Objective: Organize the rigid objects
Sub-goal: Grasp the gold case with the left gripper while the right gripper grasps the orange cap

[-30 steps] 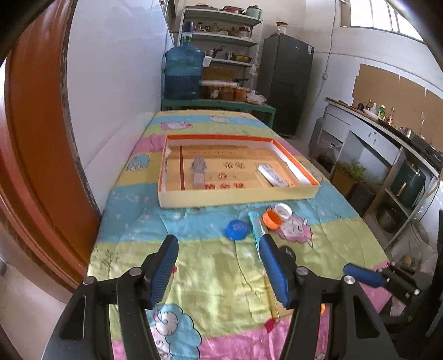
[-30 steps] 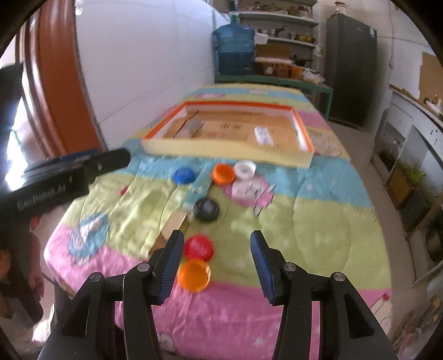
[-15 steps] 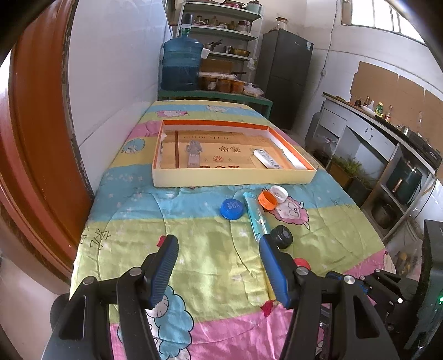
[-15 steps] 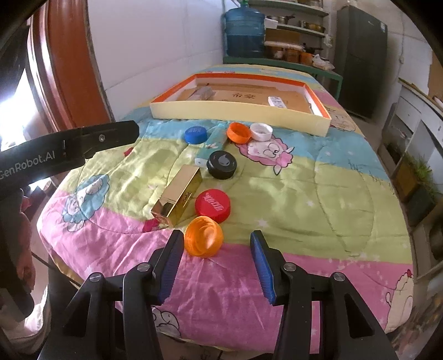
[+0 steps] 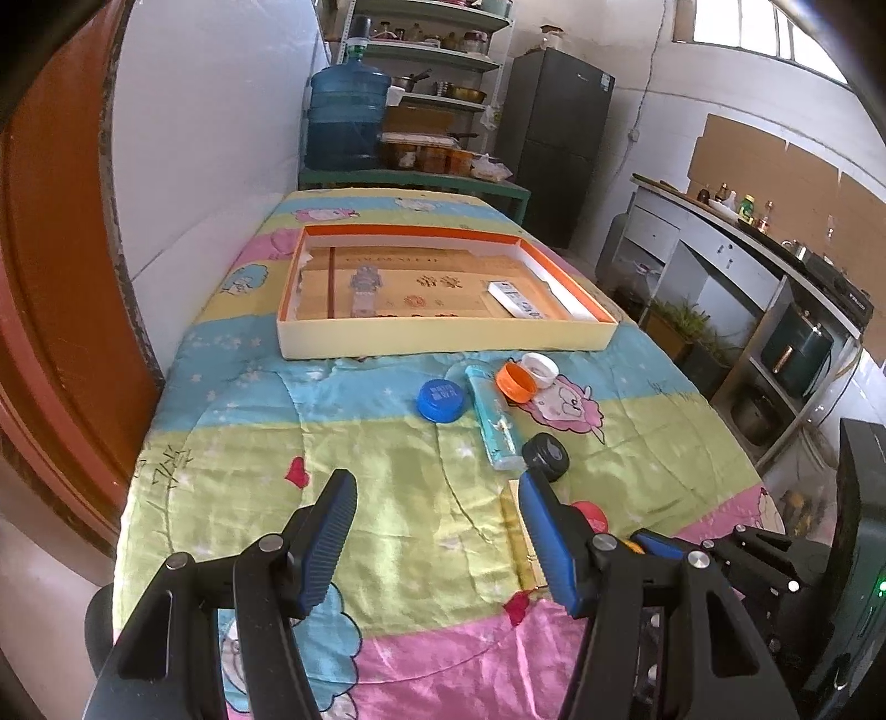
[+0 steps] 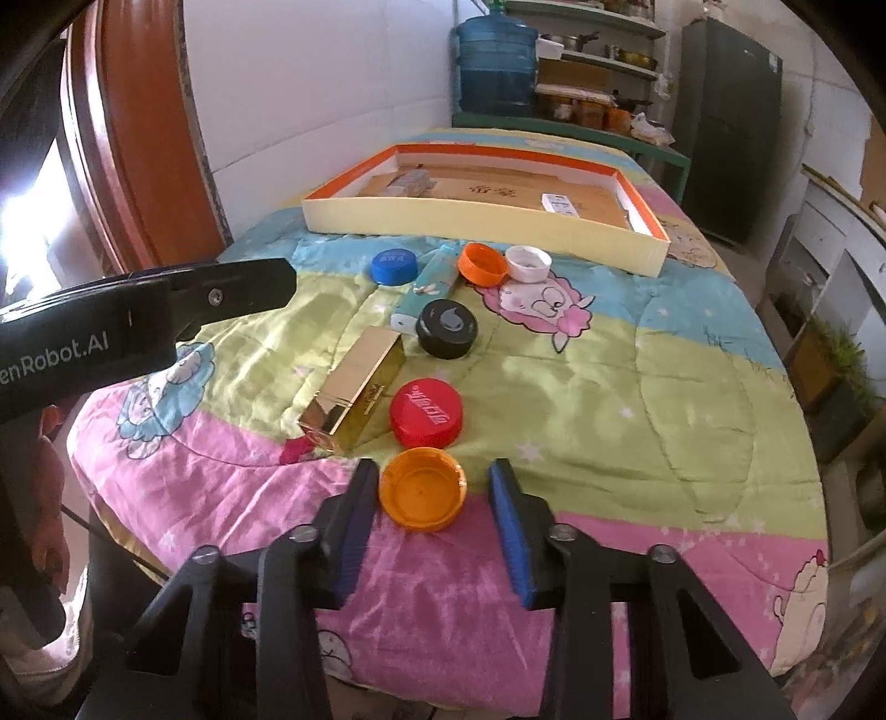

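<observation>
While my right claw (image 6: 426, 498) is closing, the orange lid (image 6: 423, 487) sits between its fingers, not yet clamped.
The lid lies at the bed's (image 6: 637, 387) near edge; left claw (image 5: 432, 531) stays apart, empty, farther away.

Home kitchen: fridge (image 5: 559, 144), pot shelves (image 5: 437, 61), counter (image 5: 742, 232).

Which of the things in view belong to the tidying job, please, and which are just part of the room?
For the job: orange cap between the closing right gripper jaws, red cap, gold box, black cap, blue cap, teal tube, shallow box.

Just lying about: water jug, fridge, shelves.
</observation>
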